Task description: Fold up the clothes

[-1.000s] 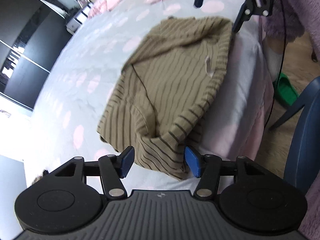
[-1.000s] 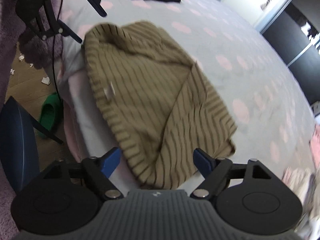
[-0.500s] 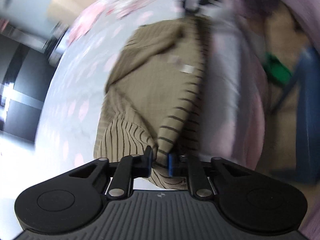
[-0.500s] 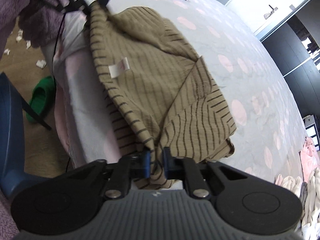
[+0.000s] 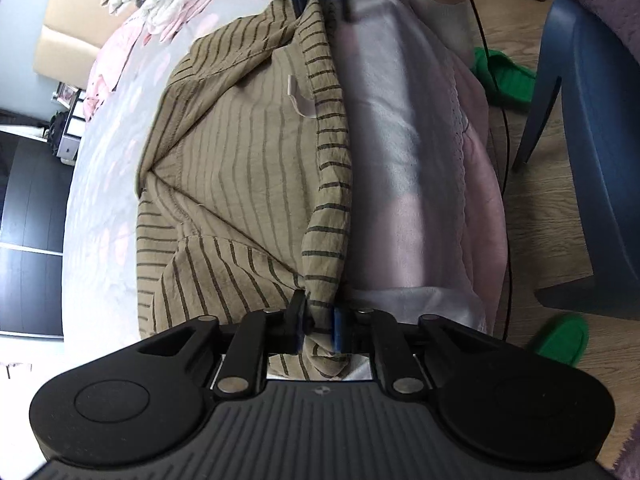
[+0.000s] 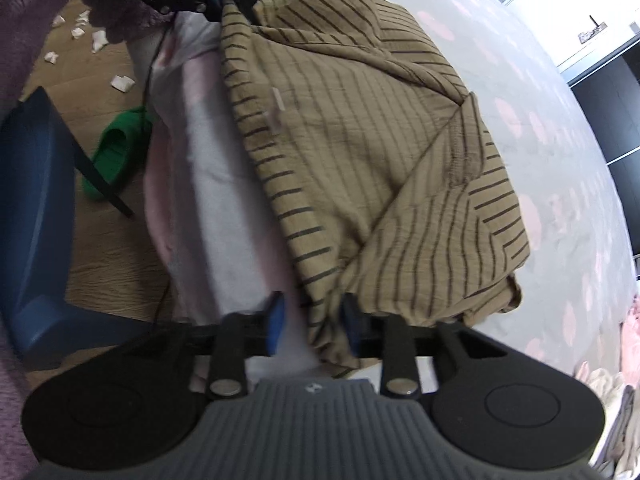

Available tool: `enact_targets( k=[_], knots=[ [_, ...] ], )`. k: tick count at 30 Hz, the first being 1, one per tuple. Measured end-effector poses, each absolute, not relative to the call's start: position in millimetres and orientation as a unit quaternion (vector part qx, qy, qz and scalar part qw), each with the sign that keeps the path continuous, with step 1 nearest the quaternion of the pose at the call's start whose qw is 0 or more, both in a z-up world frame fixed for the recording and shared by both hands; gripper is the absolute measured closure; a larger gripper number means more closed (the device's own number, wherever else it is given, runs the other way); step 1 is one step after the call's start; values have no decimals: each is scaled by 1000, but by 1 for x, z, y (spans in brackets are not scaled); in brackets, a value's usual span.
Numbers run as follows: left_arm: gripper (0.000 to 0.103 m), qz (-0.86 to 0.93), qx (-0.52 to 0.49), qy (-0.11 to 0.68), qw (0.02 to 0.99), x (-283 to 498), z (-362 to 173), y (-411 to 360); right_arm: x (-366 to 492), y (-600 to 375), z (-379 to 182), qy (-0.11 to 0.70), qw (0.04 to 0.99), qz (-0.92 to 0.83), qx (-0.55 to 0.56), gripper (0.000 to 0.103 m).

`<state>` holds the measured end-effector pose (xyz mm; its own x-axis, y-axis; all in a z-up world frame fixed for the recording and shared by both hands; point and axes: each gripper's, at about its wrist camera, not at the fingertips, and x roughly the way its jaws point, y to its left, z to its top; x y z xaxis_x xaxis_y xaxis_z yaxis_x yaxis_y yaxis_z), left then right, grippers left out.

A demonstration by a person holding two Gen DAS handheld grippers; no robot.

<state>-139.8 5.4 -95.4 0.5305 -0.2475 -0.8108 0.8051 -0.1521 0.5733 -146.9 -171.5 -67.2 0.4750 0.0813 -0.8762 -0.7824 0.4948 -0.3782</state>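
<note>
At bed (image 5: 400, 168) edge, my left gripper (image 5: 318, 326) and right gripper (image 6: 312, 322) jaws are opening around shirt (image 5: 248, 168) hem corners, likely stretching the edge for a fold.

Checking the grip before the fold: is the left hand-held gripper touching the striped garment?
Touching. The left wrist view shows the left hand-held gripper with a bunched corner of the striped garment filling the gap between its fingers, though its jaws are opening.
</note>
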Motion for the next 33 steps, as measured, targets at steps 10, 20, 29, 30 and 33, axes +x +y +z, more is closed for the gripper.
enact_targets(
  k=[10, 20, 29, 30, 33],
  knots=[
    [58, -454, 484, 277, 695, -130, -35, 24, -172, -185, -16, 356, 836, 285, -305, 65],
    [53, -368, 254, 371, 814, -56, -5, 34, -126, -221, -4, 370, 905, 143, -156, 61],
    [53, -285, 53, 486, 824, 20, -39, 53, -86, -266, -24, 420, 904, 36, 75, 51],
    [53, -278, 47, 493, 823, 23, -46, 55, -83, -269, -27, 422, 903, 29, 77, 50],
    [53, -274, 35, 511, 814, 31, -61, 59, -76, -280, -39, 430, 897, 16, 97, 44]
  ],
)
